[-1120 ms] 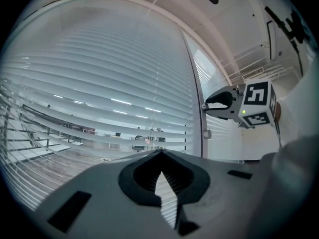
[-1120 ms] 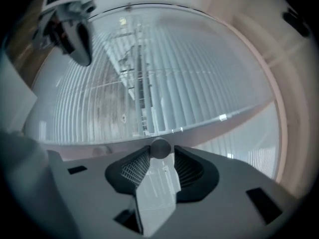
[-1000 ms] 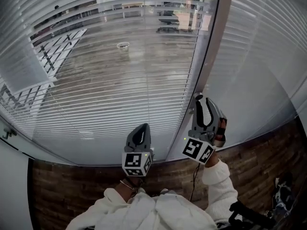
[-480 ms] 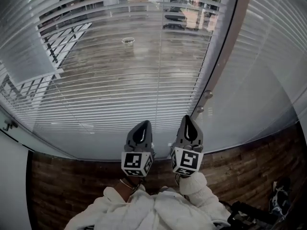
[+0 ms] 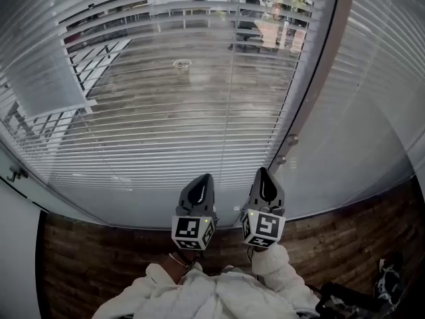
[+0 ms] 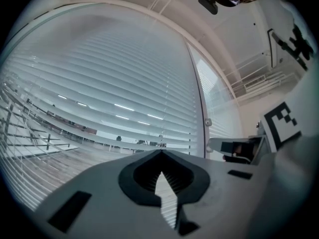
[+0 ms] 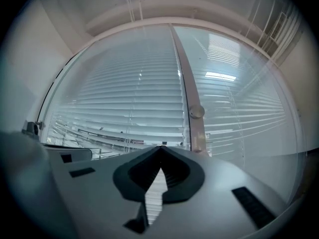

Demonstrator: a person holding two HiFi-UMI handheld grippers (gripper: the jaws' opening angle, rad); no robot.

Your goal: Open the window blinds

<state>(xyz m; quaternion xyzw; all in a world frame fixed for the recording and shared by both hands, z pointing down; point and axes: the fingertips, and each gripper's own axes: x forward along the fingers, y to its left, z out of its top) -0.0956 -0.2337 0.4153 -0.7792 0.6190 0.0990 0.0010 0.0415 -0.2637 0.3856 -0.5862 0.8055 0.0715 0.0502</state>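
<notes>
The window blinds hang over the left pane with their slats turned flat, and the deck outside shows through them. Blinds on the right pane look more closed. A grey mullion with two small knobs divides the panes; one knob shows in the right gripper view. My left gripper and right gripper point at the glass side by side, low by the sill. Both are shut with nothing between their jaws. The same shows in the left gripper view and the right gripper view.
A wood-patterned floor runs below the window. A white wall stands at the left, with a small latch on the frame. A dark object lies on the floor at the lower right. The person's white sleeves fill the bottom.
My right gripper has come down from the mullion knobs, rolled upright and shut. It now sits beside the left gripper, which has hardly moved.
</notes>
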